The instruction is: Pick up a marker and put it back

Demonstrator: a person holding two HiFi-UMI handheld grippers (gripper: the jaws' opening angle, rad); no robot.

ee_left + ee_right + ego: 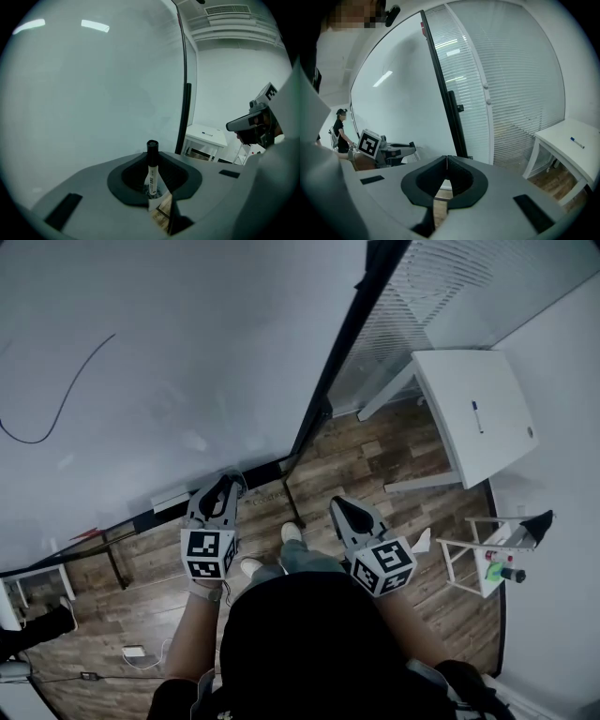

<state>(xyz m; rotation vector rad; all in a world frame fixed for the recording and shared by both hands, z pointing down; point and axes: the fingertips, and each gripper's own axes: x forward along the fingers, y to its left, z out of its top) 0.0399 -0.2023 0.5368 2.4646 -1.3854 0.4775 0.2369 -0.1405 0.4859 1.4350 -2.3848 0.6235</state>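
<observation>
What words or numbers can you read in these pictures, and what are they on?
The marker: dark print on its white barrel, too small to read.
The left cube and the right cube: black-and-white square patterns, no words.
The whiteboard: one drawn line, no words.

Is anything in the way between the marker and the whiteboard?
No, nothing I can see. The marker stands upright, pinched in the left gripper, and only open air lies between it and the whiteboard ahead. The right gripper is off to the side.
</observation>
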